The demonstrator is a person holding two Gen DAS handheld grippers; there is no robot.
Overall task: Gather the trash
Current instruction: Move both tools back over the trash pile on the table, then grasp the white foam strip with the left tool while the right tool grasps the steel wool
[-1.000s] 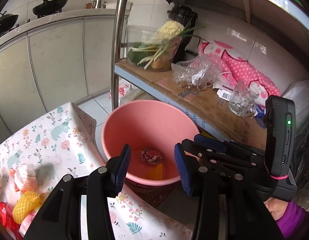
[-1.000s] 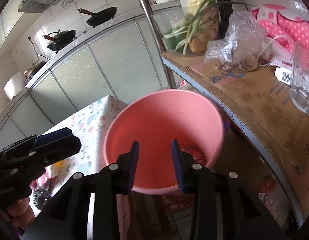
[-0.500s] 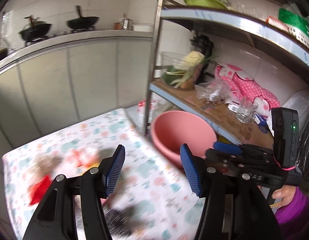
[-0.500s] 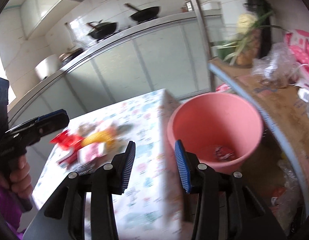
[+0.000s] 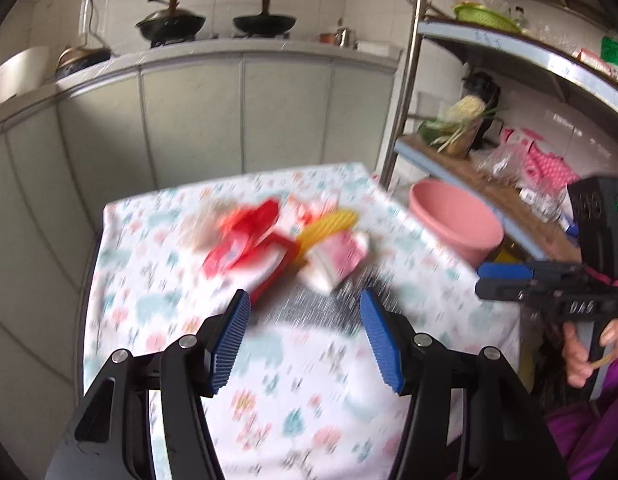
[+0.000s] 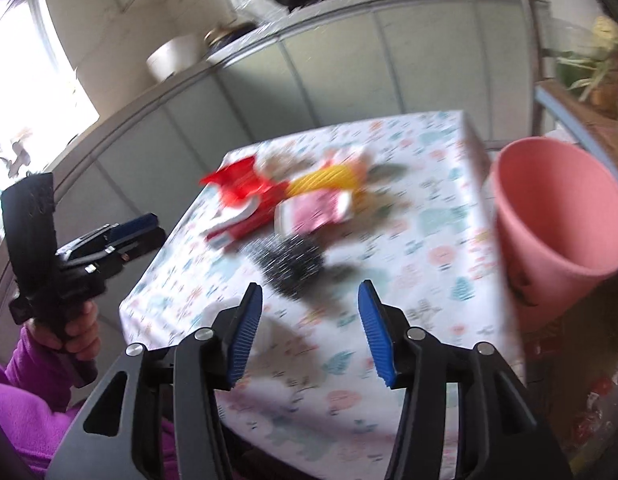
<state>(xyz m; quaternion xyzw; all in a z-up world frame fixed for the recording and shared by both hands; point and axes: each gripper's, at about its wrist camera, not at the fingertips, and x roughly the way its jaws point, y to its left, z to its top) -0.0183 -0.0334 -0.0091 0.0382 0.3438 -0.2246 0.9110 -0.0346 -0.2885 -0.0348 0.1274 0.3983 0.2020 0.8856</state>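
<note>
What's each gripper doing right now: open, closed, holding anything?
Left gripper: open, holding nothing, above the table.
Right gripper: open, holding nothing, pointed at the dark scrubber.

Left black two-finger gripper with ribbed blue pads [image 5: 305, 336]: jaws spread wide, nothing between them, pointing forward and downward. Also seen at the left edge of the right wrist view, held in a bare hand [image 6: 75, 330] with a purple sleeve [image 6: 25, 404].

Right black two-finger gripper with ribbed blue pads [image 6: 311, 334]: jaws spread wide, nothing between them, angled downward. Seen side-on at the right of the left wrist view, gripped by a bare hand [image 5: 585, 354]; purple sleeve [image 5: 593, 432] below.
</note>
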